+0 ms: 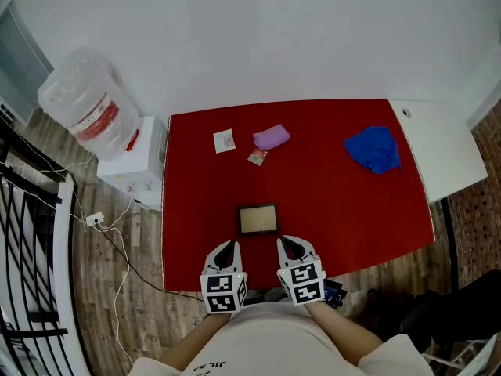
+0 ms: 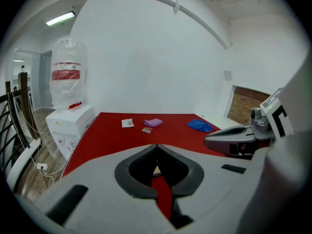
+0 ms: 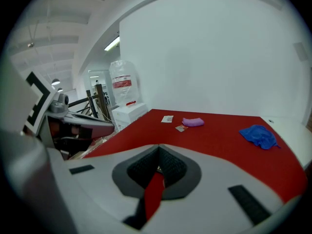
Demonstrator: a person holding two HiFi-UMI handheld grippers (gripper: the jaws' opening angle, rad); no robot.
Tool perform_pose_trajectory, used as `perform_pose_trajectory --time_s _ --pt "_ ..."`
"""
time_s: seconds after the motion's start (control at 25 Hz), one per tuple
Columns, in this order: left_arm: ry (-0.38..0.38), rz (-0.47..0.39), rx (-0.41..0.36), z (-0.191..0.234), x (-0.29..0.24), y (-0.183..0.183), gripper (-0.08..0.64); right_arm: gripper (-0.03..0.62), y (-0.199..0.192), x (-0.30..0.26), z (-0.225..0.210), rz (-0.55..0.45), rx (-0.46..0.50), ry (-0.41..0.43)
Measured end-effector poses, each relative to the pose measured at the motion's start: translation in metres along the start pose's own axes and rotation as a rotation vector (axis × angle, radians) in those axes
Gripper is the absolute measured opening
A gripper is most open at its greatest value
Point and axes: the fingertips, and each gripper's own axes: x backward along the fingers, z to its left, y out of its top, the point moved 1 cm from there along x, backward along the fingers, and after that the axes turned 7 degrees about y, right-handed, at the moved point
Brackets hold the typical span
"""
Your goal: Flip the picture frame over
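A small dark-edged picture frame [image 1: 258,219] lies flat on the red tablecloth [image 1: 329,202], near the front edge, its pale panel facing up. My left gripper [image 1: 228,248] sits just in front of the frame's left corner, jaws shut and empty. My right gripper [image 1: 287,245] sits in front of the frame's right corner, also shut with nothing held. Neither touches the frame. In the left gripper view a sliver of the frame [image 2: 155,171] shows through the gap behind the shut tips; the right gripper view shows a similar sliver of the frame [image 3: 158,169].
Further back on the cloth lie a small card [image 1: 224,141], a purple cloth [image 1: 271,137], a small packet [image 1: 257,157] and a blue rag [image 1: 374,148]. A water dispenser [image 1: 117,147] stands left of the table, with cables on the floor. A white table [image 1: 438,147] adjoins on the right.
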Motion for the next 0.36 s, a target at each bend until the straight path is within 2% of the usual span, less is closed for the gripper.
perform_pose_trajectory --time_s 0.36 --pt "-0.004 -0.005 -0.029 -0.0051 0.0045 0.0004 0.006 0.003 0.0009 0.005 0.0017 -0.003 0.003 0.008"
